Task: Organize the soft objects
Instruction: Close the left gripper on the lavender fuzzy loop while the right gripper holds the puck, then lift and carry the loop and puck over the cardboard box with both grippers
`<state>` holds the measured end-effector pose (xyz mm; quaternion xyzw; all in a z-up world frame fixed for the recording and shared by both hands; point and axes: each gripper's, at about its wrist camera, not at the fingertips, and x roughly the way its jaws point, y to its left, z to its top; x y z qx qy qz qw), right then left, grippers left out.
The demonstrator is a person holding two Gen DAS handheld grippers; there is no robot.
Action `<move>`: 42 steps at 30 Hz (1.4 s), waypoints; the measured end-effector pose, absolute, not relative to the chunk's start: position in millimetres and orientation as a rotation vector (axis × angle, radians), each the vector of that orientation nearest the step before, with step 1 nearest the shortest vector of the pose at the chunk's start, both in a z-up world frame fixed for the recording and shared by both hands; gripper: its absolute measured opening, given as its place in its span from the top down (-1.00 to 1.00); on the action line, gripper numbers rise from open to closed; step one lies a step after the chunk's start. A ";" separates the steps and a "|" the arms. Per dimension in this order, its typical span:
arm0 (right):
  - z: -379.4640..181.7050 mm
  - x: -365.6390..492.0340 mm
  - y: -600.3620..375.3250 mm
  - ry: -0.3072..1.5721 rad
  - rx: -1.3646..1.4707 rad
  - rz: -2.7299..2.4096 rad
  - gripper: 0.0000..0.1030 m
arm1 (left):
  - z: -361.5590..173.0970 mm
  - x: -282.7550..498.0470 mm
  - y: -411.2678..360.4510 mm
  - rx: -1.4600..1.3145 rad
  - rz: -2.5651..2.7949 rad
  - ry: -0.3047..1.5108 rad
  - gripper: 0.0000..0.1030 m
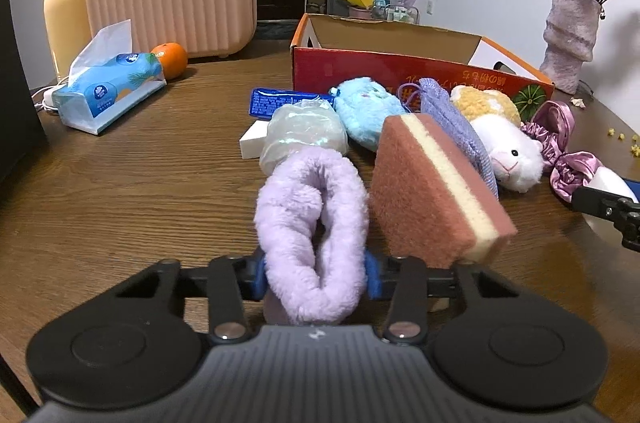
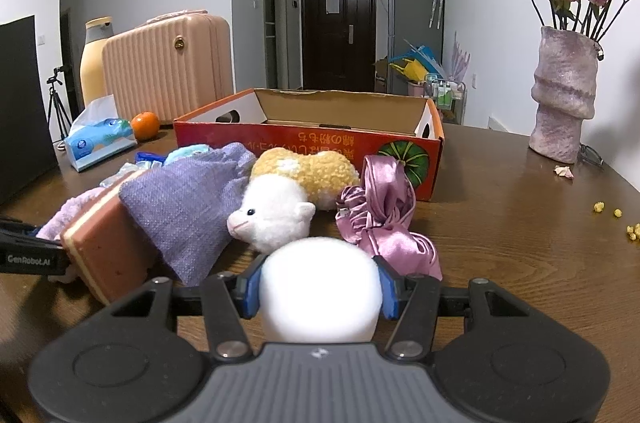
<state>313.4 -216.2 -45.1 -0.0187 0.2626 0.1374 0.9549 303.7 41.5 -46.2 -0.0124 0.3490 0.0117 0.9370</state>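
My left gripper pinches a fluffy lilac plush loop, its blue pads sunk into the pile. My right gripper clamps a smooth white foam ball. Both sit in front of the red cardboard box, with a layered sponge, woven purple pouch and woolly lamb between.

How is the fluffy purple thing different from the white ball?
The fluffy purple loop is lilac and shaggy; the white ball is plain white and smooth-looking. The loop is long with a hole through it; the ball is round and solid. The left gripper squeezes the loop, while the right gripper squeezes the ball. Both look soft, and both are clamped between blue pads above the wooden table.
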 end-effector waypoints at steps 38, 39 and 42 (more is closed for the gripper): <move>-8.0 287.8 -215.1 0.309 -0.026 0.279 -0.05 | 14.3 258.1 41.0 -0.031 0.053 0.417 0.41; -6.4 287.8 -214.5 0.305 -0.026 0.279 -0.05 | 17.0 257.6 40.4 -0.029 0.051 0.410 0.41; -1.3 288.6 -212.7 0.293 -0.026 0.277 -0.05 | 24.2 257.7 38.5 -0.025 0.044 0.389 0.41</move>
